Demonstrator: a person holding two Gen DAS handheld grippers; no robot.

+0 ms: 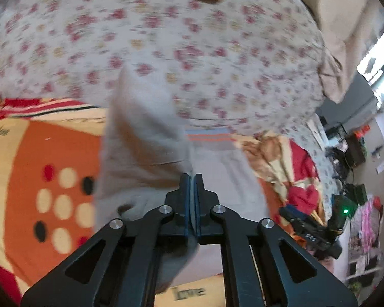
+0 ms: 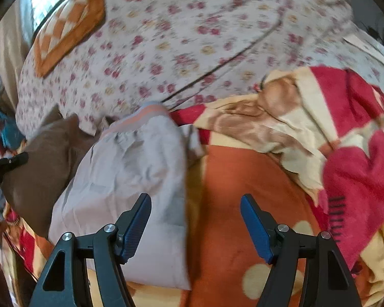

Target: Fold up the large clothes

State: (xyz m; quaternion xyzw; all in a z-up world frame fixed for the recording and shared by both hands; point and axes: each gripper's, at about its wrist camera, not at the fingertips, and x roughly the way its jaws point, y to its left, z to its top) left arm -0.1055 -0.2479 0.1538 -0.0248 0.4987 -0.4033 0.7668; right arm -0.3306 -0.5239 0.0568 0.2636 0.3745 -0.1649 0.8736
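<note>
A pale grey garment (image 1: 146, 140) with an orange-striped waistband (image 1: 210, 138) lies on a patterned blanket (image 1: 38, 153). My left gripper (image 1: 191, 179) is shut on a fold of the garment. The cloth is pinched between the blue pads, rises in a peak ahead of them and hangs down behind them. In the right wrist view the garment (image 2: 130, 179) spreads to the left. My right gripper (image 2: 195, 204) hovers open over its right edge and the orange blanket (image 2: 230, 192), nothing between its fingers. The left gripper (image 2: 5, 163) shows at the far left edge.
A floral sheet (image 1: 166, 38) covers the bed beyond the blanket. An orange checked pillow (image 2: 66, 28) lies at the back, a brown cushion (image 2: 43, 163) beside the garment. The blanket bunches in red and cream folds (image 2: 320, 128) on the right. Room clutter (image 1: 358, 179) stands past the bed.
</note>
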